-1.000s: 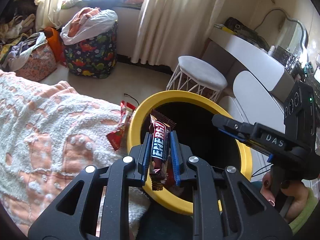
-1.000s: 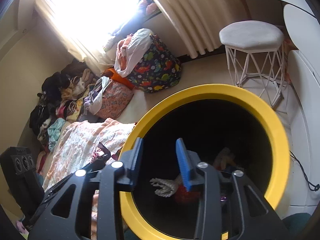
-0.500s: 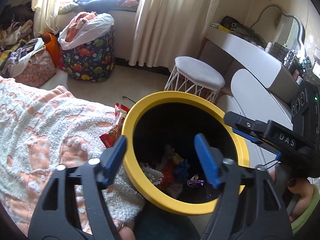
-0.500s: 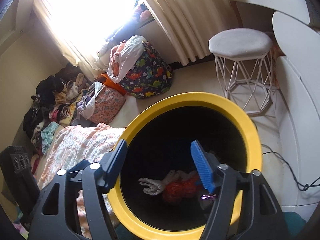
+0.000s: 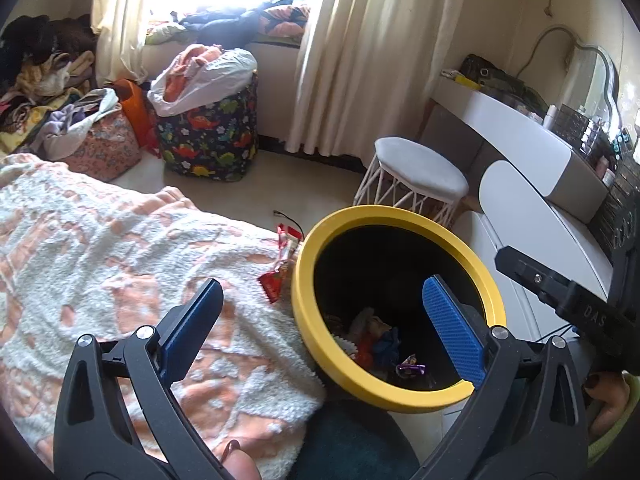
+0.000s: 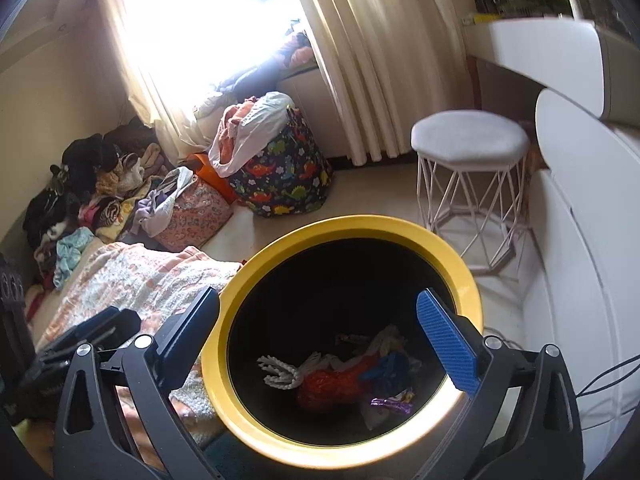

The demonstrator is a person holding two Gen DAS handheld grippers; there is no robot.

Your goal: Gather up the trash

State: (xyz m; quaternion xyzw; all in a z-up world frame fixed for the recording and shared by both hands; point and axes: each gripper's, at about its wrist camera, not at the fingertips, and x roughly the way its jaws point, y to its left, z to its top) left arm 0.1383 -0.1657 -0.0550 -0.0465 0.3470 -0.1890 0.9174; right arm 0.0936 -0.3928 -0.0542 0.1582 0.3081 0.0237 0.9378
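A black bin with a yellow rim (image 5: 400, 216) (image 6: 352, 226) stands against the bed's edge. Several wrappers and scraps of trash (image 5: 376, 340) (image 6: 340, 380) lie at its bottom. My left gripper (image 5: 322, 296) hovers over the bin's left rim, its jaws opening wide with nothing between them. My right gripper (image 6: 320, 304) hangs above the bin's mouth, its jaws also opening and empty. A red wrapper (image 5: 280, 268) lies on the peach-and-white blanket (image 5: 120, 260), right beside the bin's rim.
A white wire stool (image 5: 420, 172) stands behind the bin and a white dressing table (image 5: 520, 136) runs along the right. A dinosaur-print bag (image 5: 212, 136) and heaps of clothes (image 6: 100, 184) fill the far left floor. A cable (image 6: 600, 380) trails at the right.
The left gripper let go of the brown Energy bar wrapper, which is gone from its jaws. Both grippers' jaws spread wide, and both drew back and up from the bin.
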